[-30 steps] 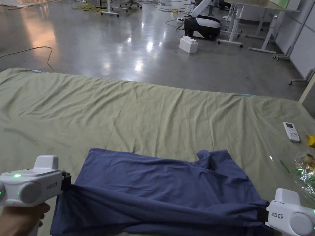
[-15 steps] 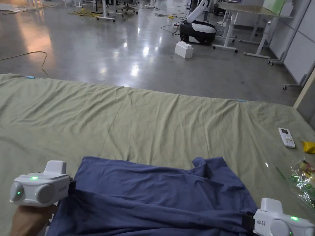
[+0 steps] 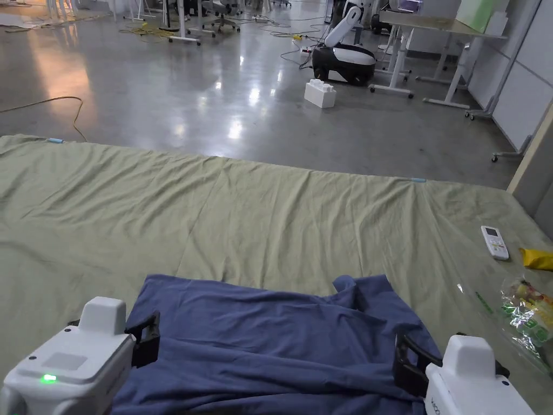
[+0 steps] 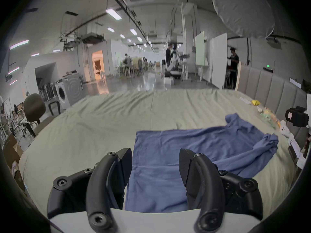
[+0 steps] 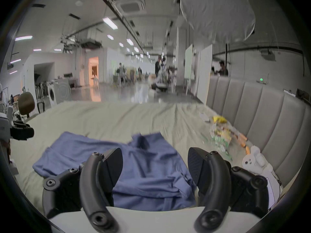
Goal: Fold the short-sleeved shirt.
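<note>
Both grippers have let go of the blue short-sleeved cotton shirt [image 3: 281, 346] they clamped a moment ago; the left gripper [image 4: 155, 166] and right gripper [image 5: 154, 162] now gape over it; it lies folded on the wrinkled pale-green bedsheet [image 3: 243, 216]; polished grey concrete floor [image 3: 216, 81] lies beyond.

A blue short-sleeved shirt [image 3: 270, 346] lies folded lengthwise and rumpled on a pale green bedsheet [image 3: 243, 216]. Its hem end is at left, while a sleeve bunches up at right.
</note>
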### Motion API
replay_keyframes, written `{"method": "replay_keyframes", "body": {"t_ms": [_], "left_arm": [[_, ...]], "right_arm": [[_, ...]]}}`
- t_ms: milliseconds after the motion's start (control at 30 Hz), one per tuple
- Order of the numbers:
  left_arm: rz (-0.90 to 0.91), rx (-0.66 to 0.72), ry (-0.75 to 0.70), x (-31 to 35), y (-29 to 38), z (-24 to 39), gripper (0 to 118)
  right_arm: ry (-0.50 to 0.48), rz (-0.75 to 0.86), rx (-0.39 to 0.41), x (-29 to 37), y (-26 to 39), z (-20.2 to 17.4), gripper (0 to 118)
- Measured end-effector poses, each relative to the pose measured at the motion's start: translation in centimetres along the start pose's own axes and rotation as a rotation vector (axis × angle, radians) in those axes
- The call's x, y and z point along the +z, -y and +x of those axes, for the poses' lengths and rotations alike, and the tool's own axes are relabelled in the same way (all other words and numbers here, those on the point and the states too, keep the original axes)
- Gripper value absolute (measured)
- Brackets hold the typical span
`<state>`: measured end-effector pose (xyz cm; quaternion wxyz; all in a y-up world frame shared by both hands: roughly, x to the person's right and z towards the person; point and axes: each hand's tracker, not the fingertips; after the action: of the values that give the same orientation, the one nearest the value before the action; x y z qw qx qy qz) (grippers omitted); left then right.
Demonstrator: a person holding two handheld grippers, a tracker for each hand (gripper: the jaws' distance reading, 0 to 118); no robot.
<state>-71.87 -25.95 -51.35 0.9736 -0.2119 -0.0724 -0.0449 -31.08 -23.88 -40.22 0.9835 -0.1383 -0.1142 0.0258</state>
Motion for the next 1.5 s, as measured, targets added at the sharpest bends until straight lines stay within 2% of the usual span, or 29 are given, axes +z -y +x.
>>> {"method": "replay_keyframes", "body": {"t_ms": [67,100,133,167,267,367,533,600,800,933,1000,1100,1133,1333,1433,1500], "left_arm": [[0.060,0.016,-0.015,2.3,-0.2,0.7,52],[0.091,0.023,-0.017,3.0,-0.2,1.0,44],[0.127,0.017,-0.009,4.0,-0.2,1.3,30],[0.154,0.009,-0.015,5.0,-0.3,1.6,20],[0.198,-0.025,-0.047,7.3,-0.3,2.7,8],[0.212,-0.006,-0.028,8.8,-0.2,2.9,6],[0.159,0.024,-0.025,9.7,0.4,2.3,1],[0.125,0.050,-0.029,9.2,1.0,1.4,1],[-0.141,0.140,0.012,4.4,3.4,-2.3,1],[-0.306,0.141,0.001,0.1,4.9,-4.0,4],[-0.381,0.142,-0.006,-1.8,5.4,-4.7,17],[-0.448,0.155,-0.030,-3.7,5.8,-5.1,56],[-0.463,0.156,-0.038,-4.3,6.0,-5.1,63],[-0.655,0.106,-0.109,-7.7,8.4,-4.5,63],[-0.598,0.097,-0.118,-7.2,9.3,-3.8,62],[-0.588,0.087,-0.108,-7.0,9.3,-3.4,51]], "right_arm": [[0.010,0.076,-0.001,1.9,-0.9,-1.3,66],[0.006,0.112,0.012,2.6,-1.3,-1.7,51],[0.003,0.142,0.001,3.4,-1.5,-2.2,30],[0.002,0.151,-0.007,4.0,-1.5,-2.6,19],[0.024,0.188,0.002,5.5,-1.6,-3.3,10],[0.008,0.170,-0.038,6.0,-1.3,-3.3,3],[0.016,0.165,-0.012,6.6,-1.3,-3.4,2],[0.018,0.143,-0.032,6.7,-1.0,-3.0,2],[0.032,0.099,-0.028,6.5,0.1,-2.1,2],[0.040,0.063,-0.019,6.3,1.0,-1.5,2],[0.049,0.045,-0.016,6.2,1.4,-1.3,2],[0.057,0.019,-0.017,6.0,2.1,-0.8,2],[0.062,0.008,-0.013,6.0,2.2,-0.7,2],[0.081,-0.068,-0.012,5.6,4.1,0.7,2],[0.091,-0.134,-0.057,5.4,5.6,1.9,2],[0.101,-0.183,-0.059,5.0,6.4,2.9,2]]}}
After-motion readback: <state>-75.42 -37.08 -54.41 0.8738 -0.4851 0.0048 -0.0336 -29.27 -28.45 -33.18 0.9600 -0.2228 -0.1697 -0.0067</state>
